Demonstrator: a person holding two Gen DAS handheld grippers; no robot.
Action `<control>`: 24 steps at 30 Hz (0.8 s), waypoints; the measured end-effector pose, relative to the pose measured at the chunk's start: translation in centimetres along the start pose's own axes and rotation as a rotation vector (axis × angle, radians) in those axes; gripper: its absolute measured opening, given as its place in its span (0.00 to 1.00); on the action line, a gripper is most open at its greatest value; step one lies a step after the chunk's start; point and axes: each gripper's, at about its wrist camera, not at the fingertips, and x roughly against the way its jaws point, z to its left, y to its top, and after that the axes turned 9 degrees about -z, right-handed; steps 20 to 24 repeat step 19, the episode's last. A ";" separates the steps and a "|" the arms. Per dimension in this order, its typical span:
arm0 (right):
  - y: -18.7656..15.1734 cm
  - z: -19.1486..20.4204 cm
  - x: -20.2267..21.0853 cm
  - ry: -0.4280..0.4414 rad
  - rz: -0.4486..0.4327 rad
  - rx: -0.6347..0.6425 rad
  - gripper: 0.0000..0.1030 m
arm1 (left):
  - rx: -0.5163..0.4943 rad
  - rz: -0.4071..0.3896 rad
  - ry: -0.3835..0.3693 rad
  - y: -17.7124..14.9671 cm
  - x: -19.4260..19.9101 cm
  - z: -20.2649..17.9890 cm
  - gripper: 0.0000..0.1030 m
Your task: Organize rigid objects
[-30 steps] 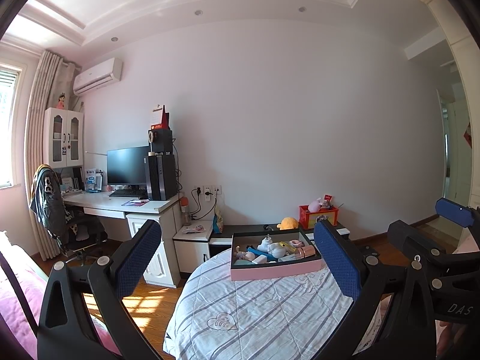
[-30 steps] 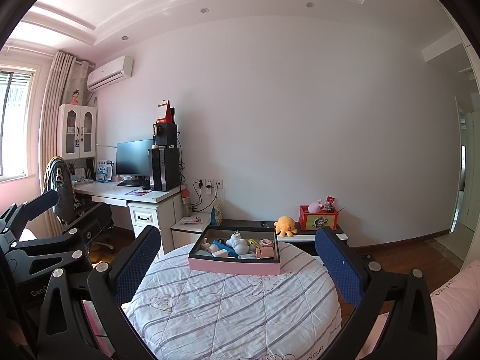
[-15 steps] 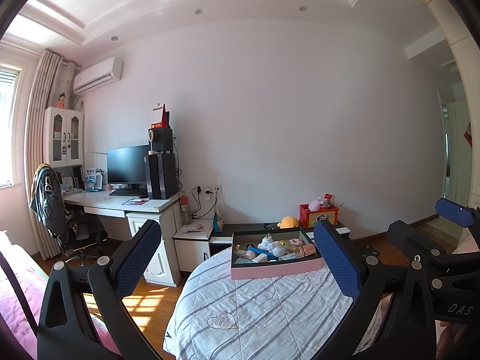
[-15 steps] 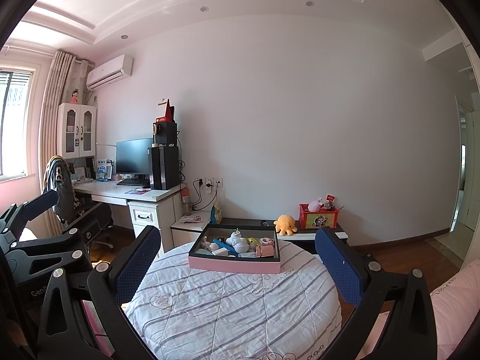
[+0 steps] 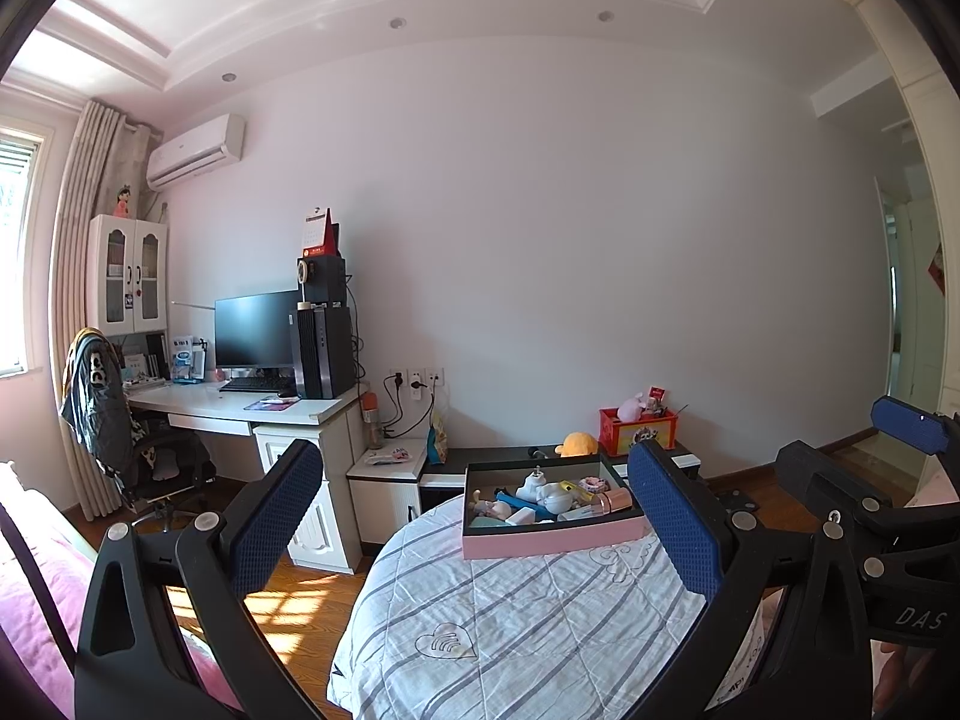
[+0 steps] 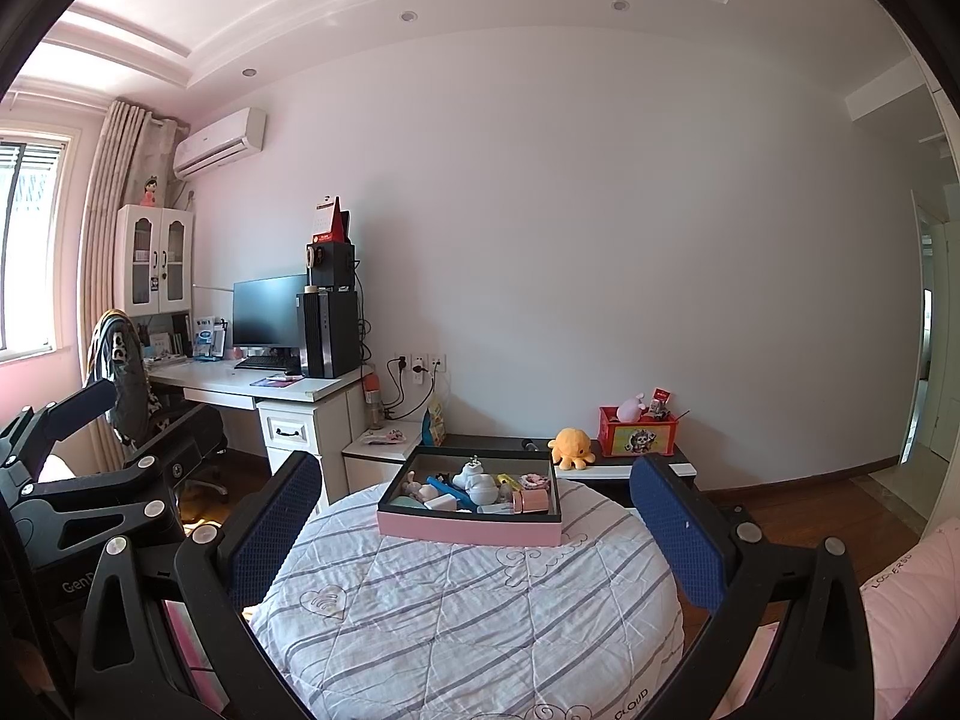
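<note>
Both the left gripper [image 5: 474,516] and the right gripper [image 6: 477,516] are spread wide, holding nothing; the shallow pink-sided tray of small toys [image 6: 468,528] sits at frame centre.

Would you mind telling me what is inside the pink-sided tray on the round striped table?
The pink-sided tray holds a jumble: a white figurine, a blue stick-like piece, a pink cylinder and a white block. The items overlap, hiding the tray floor beneath them and anything lower down.

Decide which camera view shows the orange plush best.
The right wrist view: the orange plush shows whole, face and legs, behind the tray. The left wrist view shows only its top above the tray's rim.
</note>
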 end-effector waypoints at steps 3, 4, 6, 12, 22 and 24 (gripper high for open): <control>0.0 0.0 0.0 0.000 0.001 0.000 1.00 | 0.000 0.000 -0.001 0.0 0.0 0.0 1.00; -0.1 0.0 0.0 0.000 0.000 0.000 1.00 | 0.000 0.001 -0.001 0.0 0.0 0.0 1.00; 0.0 0.0 0.0 0.000 0.001 -0.001 1.00 | 0.000 0.000 0.000 0.0 0.0 0.0 1.00; 0.1 0.0 0.0 0.000 0.000 0.000 1.00 | 0.003 0.001 -0.002 -0.2 0.0 0.0 1.00; -0.2 0.1 -0.1 0.002 0.002 -0.001 1.00 | 0.005 0.006 -0.003 -0.6 -0.1 0.0 1.00; -0.2 0.1 -0.1 0.002 0.002 -0.001 1.00 | 0.005 0.006 -0.003 -0.6 -0.1 0.0 1.00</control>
